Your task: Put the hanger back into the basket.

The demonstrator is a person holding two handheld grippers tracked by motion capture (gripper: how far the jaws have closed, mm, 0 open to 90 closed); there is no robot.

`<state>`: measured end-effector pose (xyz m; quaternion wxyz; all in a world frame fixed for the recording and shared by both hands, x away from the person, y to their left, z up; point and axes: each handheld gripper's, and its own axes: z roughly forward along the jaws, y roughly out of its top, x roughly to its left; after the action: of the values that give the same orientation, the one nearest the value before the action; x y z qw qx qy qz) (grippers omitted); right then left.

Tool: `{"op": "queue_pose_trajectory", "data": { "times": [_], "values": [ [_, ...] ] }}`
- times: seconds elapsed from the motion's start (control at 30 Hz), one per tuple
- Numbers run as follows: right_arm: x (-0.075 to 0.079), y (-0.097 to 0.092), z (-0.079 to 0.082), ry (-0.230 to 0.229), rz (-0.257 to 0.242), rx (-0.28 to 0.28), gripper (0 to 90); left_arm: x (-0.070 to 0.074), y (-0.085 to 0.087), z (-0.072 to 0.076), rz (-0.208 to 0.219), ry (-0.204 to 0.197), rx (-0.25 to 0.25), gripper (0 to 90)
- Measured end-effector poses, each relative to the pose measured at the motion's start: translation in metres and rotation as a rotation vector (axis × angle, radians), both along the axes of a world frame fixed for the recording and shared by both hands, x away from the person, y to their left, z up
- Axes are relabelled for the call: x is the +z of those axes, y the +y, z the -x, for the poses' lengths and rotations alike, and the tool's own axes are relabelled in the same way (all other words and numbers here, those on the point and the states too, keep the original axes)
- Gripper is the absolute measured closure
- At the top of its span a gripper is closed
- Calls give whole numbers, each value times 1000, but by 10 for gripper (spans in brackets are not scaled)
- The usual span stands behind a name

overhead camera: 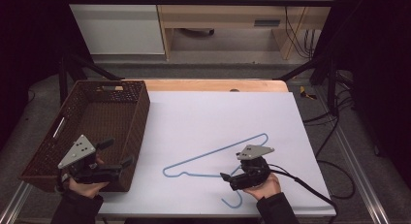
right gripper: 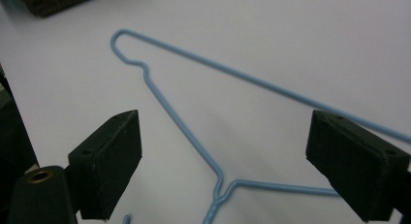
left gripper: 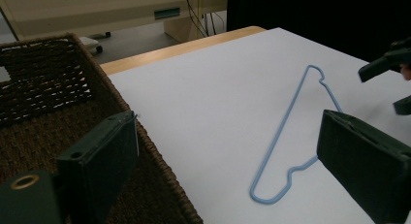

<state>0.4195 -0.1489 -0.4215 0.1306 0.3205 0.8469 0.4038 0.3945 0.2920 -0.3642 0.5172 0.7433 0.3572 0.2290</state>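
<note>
My right gripper (overhead camera: 231, 177) hovers wide open just over the neck of the blue hanger (overhead camera: 213, 158), gripping nothing; I judge the pickup has not begun. The hanger lies flat on the white surface (overhead camera: 218, 112), well apart from the basket (overhead camera: 138, 117). My left gripper (overhead camera: 118, 153) sits open and empty over the basket's near right corner. In the right gripper view the hook (right gripper: 127, 218) is cut off at the bottom edge, and I cannot tell whether the gripper touches the surface.

I see soft overhead light on the white sheet (overhead camera: 218, 117), darkness at three and nine o'clock, close jaws blurred.
</note>
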Motion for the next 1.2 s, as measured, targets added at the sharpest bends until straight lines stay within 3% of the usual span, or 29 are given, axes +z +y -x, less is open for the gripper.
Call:
{"op": "queue_pose_trajectory", "data": {
  "times": [0.07,0.1,0.13,0.17,0.2,0.3,0.43,0.63,0.77,1.1,1.2],
  "values": [
    [-8,9,-2,25,33,16,179,0,-3,0,-3,1,-7,73],
    [-14,14,-3,43,49,43,242,-1,-4,1,-3,1,-10,75],
    [-14,14,-3,43,49,43,242,-1,-5,1,-5,1,-14,75],
    [-19,18,-5,67,69,69,311,-2,-8,1,-11,4,-20,75],
    [-19,18,-5,67,69,69,311,-2,-8,1,-11,4,-20,76],
    [-27,26,-7,101,107,102,424,-3,-11,1,-16,9,-28,78],
    [-32,29,-10,126,127,110,484,-6,-16,0,-26,16,-41,80],
    [-41,34,-16,144,195,124,600,-10,-25,0,-44,31,-64,85],
    [-44,35,-17,131,228,135,653,-12,-28,0,-51,35,-73,88],
    [-43,34,-20,132,251,167,813,-16,-40,1,-72,49,-103,96],
    [-42,34,-21,144,248,171,820,-18,-42,0,-80,55,-113,99]
  ]
}}
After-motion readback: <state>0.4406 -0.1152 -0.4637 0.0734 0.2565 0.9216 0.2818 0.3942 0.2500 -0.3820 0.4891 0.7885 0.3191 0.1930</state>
